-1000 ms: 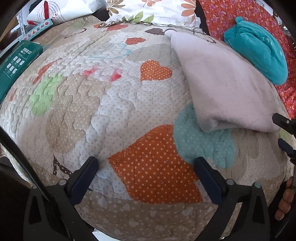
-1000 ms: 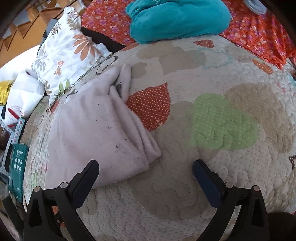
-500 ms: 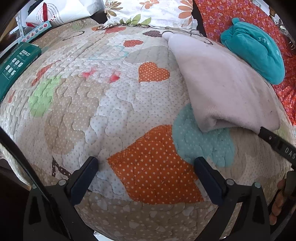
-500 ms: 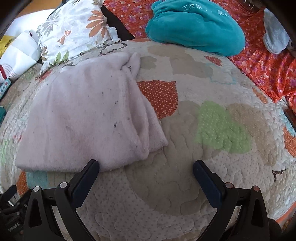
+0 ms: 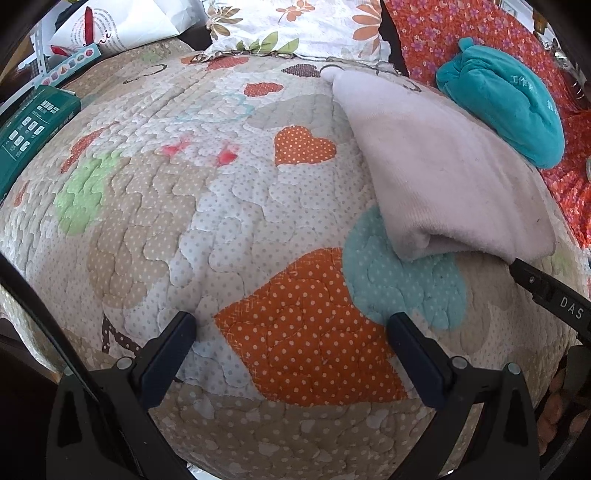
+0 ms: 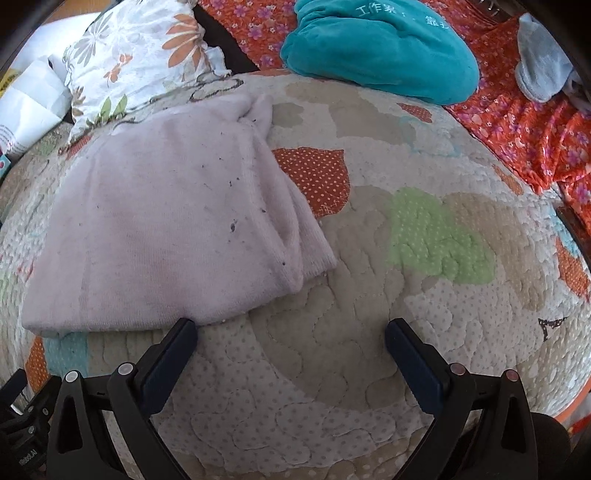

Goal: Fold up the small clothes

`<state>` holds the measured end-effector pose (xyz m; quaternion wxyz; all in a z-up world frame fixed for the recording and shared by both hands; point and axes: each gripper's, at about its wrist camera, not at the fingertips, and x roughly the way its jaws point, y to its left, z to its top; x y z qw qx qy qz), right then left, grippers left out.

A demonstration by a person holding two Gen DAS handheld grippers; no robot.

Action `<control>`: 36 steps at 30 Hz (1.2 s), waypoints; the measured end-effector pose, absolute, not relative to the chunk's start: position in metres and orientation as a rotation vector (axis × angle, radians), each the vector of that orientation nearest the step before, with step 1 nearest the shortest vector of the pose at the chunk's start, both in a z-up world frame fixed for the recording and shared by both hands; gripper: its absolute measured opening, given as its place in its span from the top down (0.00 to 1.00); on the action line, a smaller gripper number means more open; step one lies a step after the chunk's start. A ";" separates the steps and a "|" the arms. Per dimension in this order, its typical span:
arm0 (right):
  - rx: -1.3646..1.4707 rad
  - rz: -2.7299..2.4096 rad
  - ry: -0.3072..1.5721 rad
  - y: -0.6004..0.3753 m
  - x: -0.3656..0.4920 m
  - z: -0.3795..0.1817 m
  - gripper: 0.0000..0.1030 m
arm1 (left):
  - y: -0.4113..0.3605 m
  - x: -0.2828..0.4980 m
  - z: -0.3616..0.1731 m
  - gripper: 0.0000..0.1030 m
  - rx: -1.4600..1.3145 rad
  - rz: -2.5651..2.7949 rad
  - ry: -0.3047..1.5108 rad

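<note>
A pale pink garment (image 5: 443, 177) lies folded on the patchwork quilt (image 5: 221, 221), at the right in the left wrist view and left of centre in the right wrist view (image 6: 166, 236). My left gripper (image 5: 291, 332) is open and empty over the quilt, left of the garment. My right gripper (image 6: 290, 338) is open and empty, its left finger (image 6: 173, 343) just at the garment's near edge. One right finger (image 5: 546, 291) shows in the left wrist view next to the garment's near corner.
A teal plush garment (image 6: 380, 48) lies beyond the quilt on an orange flowered cloth (image 6: 517, 122). A flowered pillow (image 6: 136, 62) sits at the back. A green box (image 5: 33, 129) and white bags (image 5: 110, 29) lie at the left. A grey cloth (image 6: 543, 70) is at the far right.
My right gripper has swung left and moved closer to the pink garment's near edge. My left gripper has barely moved. The garment has not moved.
</note>
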<state>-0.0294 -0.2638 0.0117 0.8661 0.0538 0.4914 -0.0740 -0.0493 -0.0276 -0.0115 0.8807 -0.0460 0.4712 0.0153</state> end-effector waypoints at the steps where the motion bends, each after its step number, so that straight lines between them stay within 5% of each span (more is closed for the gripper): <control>1: 0.124 -0.155 1.018 -0.265 -0.030 0.012 0.00 | -0.028 -0.050 -0.011 0.00 -0.099 0.033 0.977; 19: 0.115 -0.122 1.072 -0.267 -0.031 0.016 0.00 | -0.023 -0.049 -0.007 0.00 -0.100 0.010 0.992; 36: 0.137 -0.085 0.952 -0.288 -0.038 0.066 0.13 | -0.014 -0.057 0.027 0.00 -0.070 0.102 0.936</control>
